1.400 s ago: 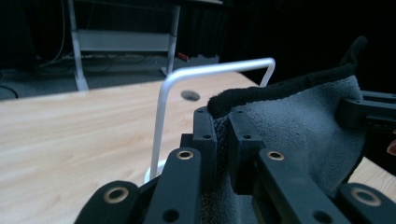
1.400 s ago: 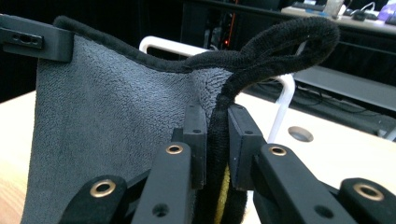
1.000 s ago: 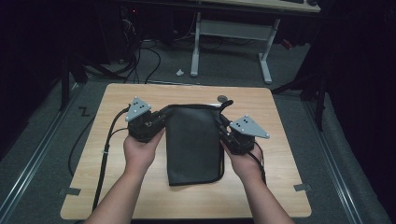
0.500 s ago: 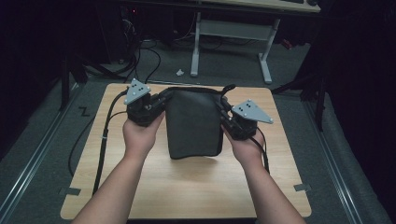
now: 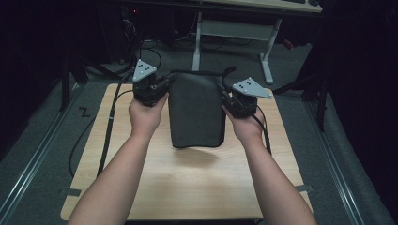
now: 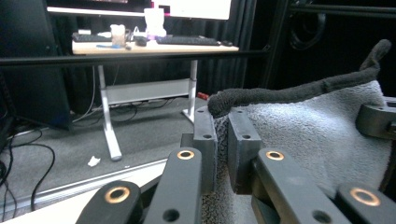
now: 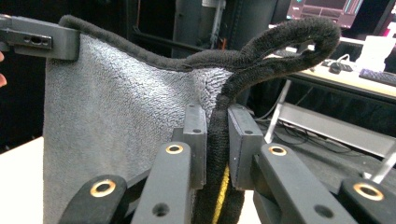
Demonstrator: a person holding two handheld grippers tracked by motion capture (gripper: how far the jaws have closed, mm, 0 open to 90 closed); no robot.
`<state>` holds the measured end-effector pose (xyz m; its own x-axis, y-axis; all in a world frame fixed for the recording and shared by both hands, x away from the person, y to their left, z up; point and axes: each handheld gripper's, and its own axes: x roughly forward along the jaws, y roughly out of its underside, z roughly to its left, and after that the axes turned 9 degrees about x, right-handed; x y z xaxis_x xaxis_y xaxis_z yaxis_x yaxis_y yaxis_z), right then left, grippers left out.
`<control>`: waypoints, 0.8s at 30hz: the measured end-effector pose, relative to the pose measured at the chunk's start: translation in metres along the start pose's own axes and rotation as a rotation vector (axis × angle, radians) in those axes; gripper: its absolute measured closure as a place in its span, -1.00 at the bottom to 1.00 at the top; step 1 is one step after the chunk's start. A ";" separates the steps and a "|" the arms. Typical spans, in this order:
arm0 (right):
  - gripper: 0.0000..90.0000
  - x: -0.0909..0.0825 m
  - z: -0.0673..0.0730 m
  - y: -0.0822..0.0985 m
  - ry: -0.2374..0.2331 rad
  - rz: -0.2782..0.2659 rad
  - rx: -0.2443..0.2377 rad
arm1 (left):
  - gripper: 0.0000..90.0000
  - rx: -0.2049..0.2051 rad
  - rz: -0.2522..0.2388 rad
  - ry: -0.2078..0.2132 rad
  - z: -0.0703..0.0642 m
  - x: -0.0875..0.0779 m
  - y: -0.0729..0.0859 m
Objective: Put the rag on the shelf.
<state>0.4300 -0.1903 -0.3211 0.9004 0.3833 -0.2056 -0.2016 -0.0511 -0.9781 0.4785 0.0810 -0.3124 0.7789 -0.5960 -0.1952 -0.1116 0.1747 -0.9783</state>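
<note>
A: What do we hold in the middle of the high view?

B: We hold a dark grey towel. It hangs between our two grippers, above the wooden table, and its lower edge is free over the table top with a shadow under it.

A: How is the left gripper?

B: It is at the upper left of the towel. In the left gripper view its jaws are pressed together on the thick hem of the towel, at the corner.

A: And the right gripper?

B: It is at the upper right of the towel. In the right gripper view the jaws are clamped on the dark hem, and a loop of hem rises above them.

A: Is the towel flat?

B: It hangs almost straight, stretched between the two corners.
</note>
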 end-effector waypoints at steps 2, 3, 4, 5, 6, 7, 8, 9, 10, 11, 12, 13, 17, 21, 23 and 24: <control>0.79 0.009 -0.006 0.001 0.005 0.013 0.002 | 0.86 0.005 0.014 -0.005 0.004 0.011 0.002; 0.79 0.013 -0.009 0.001 0.009 0.020 0.005 | 0.86 0.008 0.021 -0.005 0.006 0.016 0.003; 0.79 0.016 -0.012 0.002 0.014 0.027 0.008 | 0.86 0.010 0.026 -0.007 0.007 0.021 0.005; 0.79 0.020 -0.014 0.002 0.021 0.032 0.007 | 0.86 0.009 0.032 -0.008 0.007 0.026 0.008; 0.79 0.024 -0.017 0.003 0.026 0.040 0.006 | 0.86 0.003 0.038 -0.006 0.008 0.030 0.010; 0.79 0.029 -0.020 0.005 0.029 0.051 0.005 | 0.86 -0.001 0.046 -0.003 0.010 0.035 0.013; 0.79 0.033 -0.022 0.007 0.033 0.067 0.004 | 0.86 -0.003 0.057 0.000 0.011 0.039 0.017; 0.79 0.036 -0.025 0.010 0.031 0.080 0.005 | 0.86 0.001 0.070 0.002 0.011 0.043 0.020; 0.79 0.039 -0.028 0.012 0.029 0.093 0.008 | 0.86 0.005 0.083 0.003 0.012 0.046 0.024; 0.79 0.042 -0.031 0.014 0.026 0.107 0.008 | 0.86 0.005 0.099 0.008 0.013 0.050 0.028; 0.79 0.045 -0.033 0.017 0.023 0.129 0.012 | 0.86 0.002 0.105 0.011 0.013 0.052 0.030; 0.79 0.047 -0.034 0.019 0.026 0.136 0.006 | 0.86 0.002 0.114 0.013 0.014 0.053 0.033; 0.79 0.052 -0.038 0.026 0.023 0.155 -0.003 | 0.86 0.003 0.143 0.015 0.013 0.056 0.042; 0.79 0.056 -0.040 0.033 0.025 0.167 0.007 | 0.87 -0.008 0.174 0.020 0.014 0.057 0.049; 0.79 0.058 -0.040 0.037 0.026 0.172 0.005 | 0.87 -0.014 0.190 0.023 0.014 0.058 0.053; 0.79 0.058 -0.040 0.038 0.025 0.178 0.010 | 0.87 -0.014 0.199 0.024 0.014 0.059 0.055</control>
<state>0.4902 -0.2070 -0.3718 0.8593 0.3459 -0.3767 -0.3626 -0.1074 -0.9257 0.5270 0.0663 -0.3769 0.7255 -0.5693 -0.3866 -0.2710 0.2801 -0.9209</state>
